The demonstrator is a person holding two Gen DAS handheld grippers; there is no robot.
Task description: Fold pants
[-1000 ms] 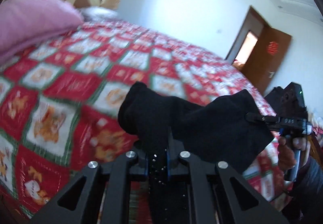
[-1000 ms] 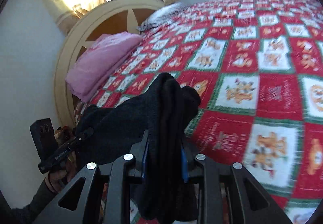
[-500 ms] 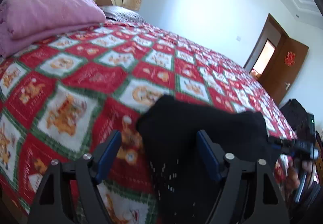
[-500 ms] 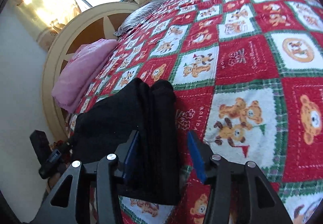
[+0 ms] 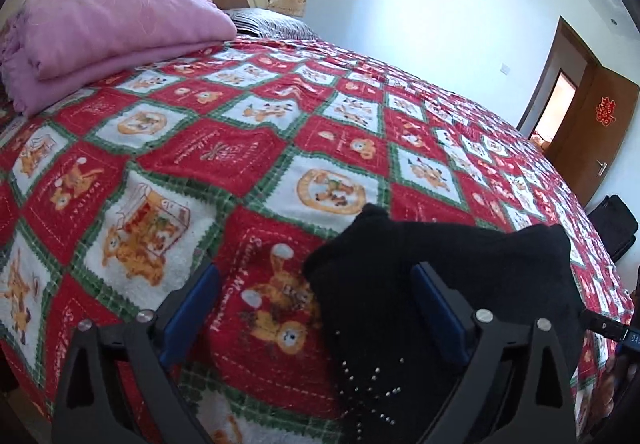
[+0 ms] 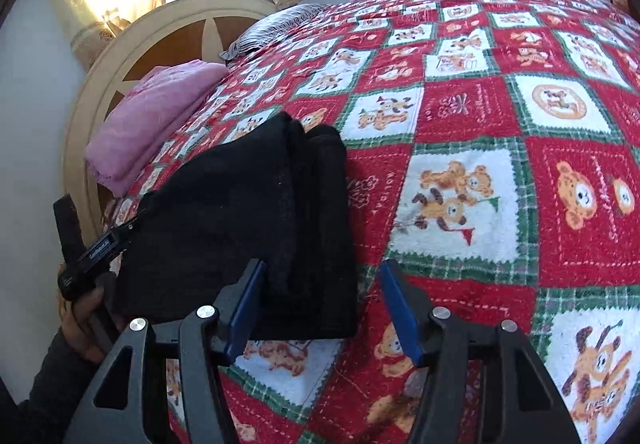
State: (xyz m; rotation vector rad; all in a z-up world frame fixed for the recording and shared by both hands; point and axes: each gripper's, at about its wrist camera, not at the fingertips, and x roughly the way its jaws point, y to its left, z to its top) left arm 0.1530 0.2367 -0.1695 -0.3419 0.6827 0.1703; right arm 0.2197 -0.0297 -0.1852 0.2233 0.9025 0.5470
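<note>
The black pants point(image 5: 420, 284) lie folded in a thick bundle on the bed near its front edge; they also show in the right wrist view point(image 6: 248, 212). My left gripper point(image 5: 316, 292) is open, its blue pads wide apart, with the bundle's left end lying between them and over the right pad. My right gripper point(image 6: 320, 300) is open too, with the bundle's right end between its pads, against the left one. Neither holds the cloth.
The bed is covered by a red, white and green teddy-bear quilt point(image 5: 240, 148). A folded pink blanket point(image 5: 104, 32) lies by the cream headboard point(image 6: 132, 56). A brown door point(image 5: 596, 132) stands at the far right, and a black bag point(image 5: 612, 224) sits beside the bed.
Both grippers were shut on the pants and held them above the bed. They lowered the bundle onto the quilt, opened and let go; the jaws now stand wider apart.
</note>
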